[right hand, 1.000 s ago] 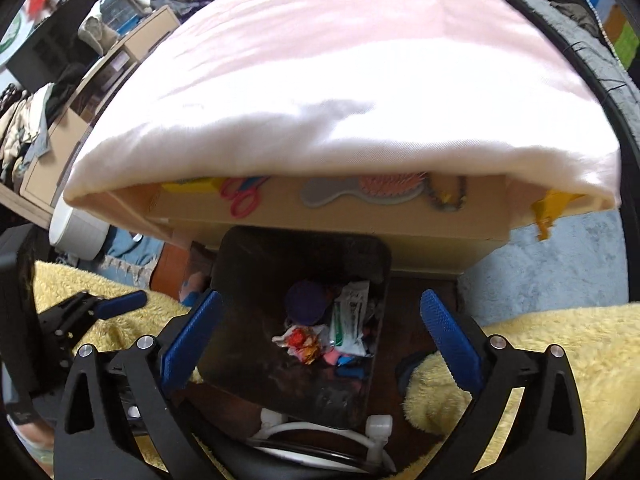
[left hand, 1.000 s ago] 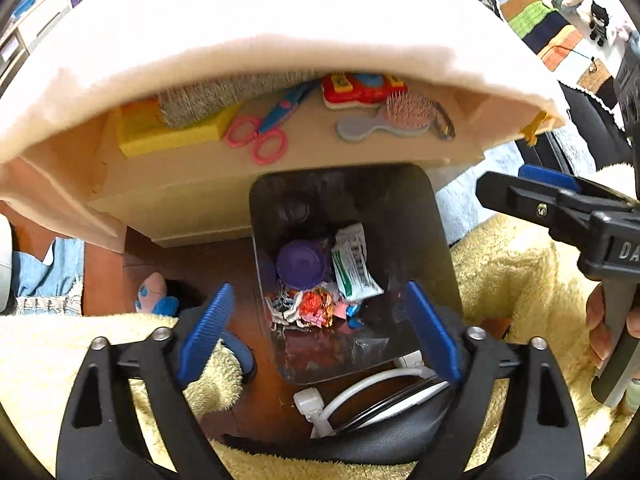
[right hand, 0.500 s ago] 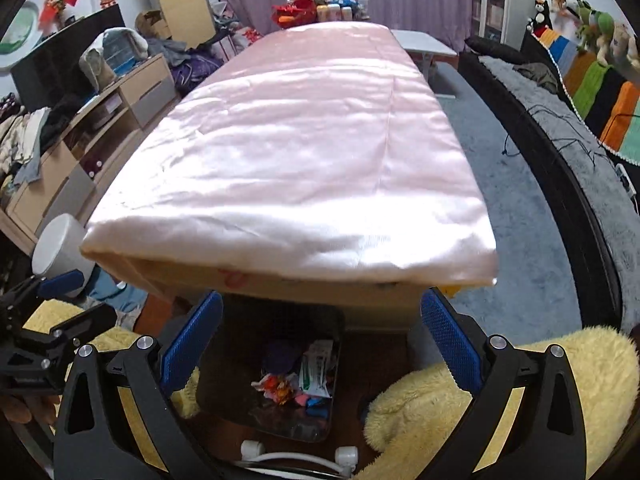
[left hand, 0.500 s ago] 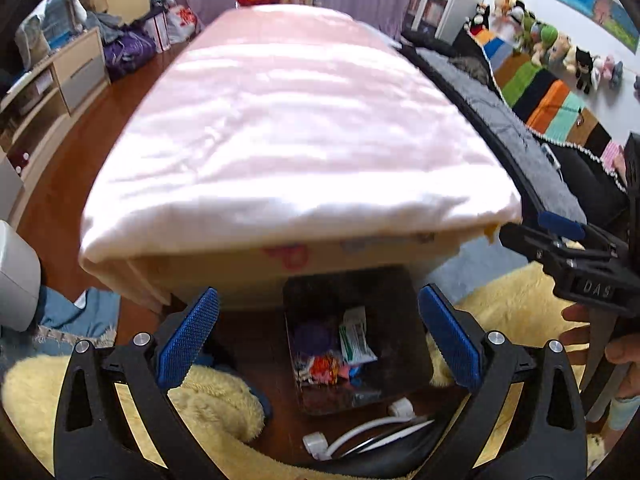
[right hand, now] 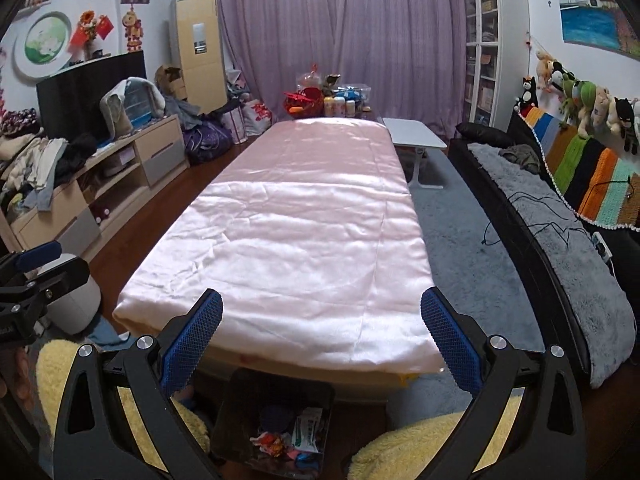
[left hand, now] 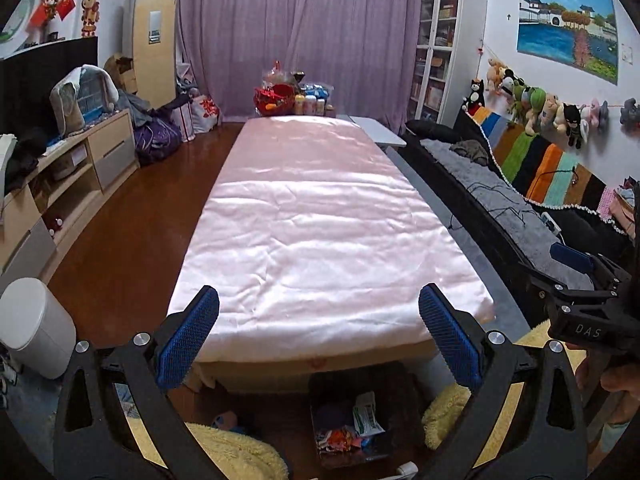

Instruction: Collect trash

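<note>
Both grippers are up high and looking out over the long desk [left hand: 320,216] under its pink cloth [right hand: 288,240], and there is not a scrap of litter showing anywhere on that cloth. Down at the near end, on the floor right below the desk edge, sits the dark bin [left hand: 360,412], and the trash [right hand: 292,436] is in it: a white and green wrapper, some red and orange crumpled bits, something purple. The left gripper [left hand: 318,340] has its blue jaws spread wide with nothing between them. The right gripper [right hand: 320,344] stands the same way, spread wide and empty. Neither is carrying anything, so no piece is on its way to the bin at this moment. By the look of it the collecting is at or near its finish. What could remain is only what these views cannot show: the shelf under the cloth is hidden, and the floor beside the yellow fluffy rug [right hand: 404,444] is partly blocked by the jaws.
</note>
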`<state>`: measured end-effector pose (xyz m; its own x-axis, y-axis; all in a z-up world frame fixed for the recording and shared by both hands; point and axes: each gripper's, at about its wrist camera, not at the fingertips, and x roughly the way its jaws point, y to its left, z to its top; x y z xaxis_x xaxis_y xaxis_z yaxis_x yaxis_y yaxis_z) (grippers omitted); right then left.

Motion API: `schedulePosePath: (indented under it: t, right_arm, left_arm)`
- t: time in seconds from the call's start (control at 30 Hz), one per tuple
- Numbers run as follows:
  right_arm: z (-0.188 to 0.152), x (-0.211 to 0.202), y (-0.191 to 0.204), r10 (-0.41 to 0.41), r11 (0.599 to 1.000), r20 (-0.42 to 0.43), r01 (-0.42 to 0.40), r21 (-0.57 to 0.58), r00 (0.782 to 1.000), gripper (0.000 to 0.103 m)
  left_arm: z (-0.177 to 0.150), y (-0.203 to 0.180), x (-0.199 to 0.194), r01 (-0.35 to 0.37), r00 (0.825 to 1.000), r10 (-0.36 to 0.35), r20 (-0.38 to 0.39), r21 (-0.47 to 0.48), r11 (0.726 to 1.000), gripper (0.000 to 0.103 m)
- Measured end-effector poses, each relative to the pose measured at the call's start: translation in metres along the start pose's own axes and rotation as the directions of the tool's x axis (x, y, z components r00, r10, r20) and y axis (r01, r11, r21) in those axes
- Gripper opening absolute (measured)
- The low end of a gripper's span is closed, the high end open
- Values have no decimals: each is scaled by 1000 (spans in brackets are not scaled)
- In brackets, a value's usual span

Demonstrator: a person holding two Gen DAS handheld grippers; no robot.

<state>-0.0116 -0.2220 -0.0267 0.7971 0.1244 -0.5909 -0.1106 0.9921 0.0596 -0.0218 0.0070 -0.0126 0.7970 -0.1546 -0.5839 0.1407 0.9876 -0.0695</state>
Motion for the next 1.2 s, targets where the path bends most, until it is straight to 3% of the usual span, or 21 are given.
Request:
schedulePosePath:
  t: [0.33, 0.73, 1.2]
  right_arm:
    - [25, -32, -2, -23, 1000, 114, 22, 10, 993, 100]
    - [26, -49, -4, -98, 995, 167, 96, 21, 981, 100]
    - [25, -49, 4, -65, 998, 165, 65, 3, 984, 100]
  left_arm:
    - [25, -12, -21, -20, 993, 19, 114, 4, 1000, 95]
    - [19, -20, -28, -36, 991, 32, 130, 25, 999, 95]
    - [19, -16, -30, -31, 990, 28, 138, 15, 999, 95]
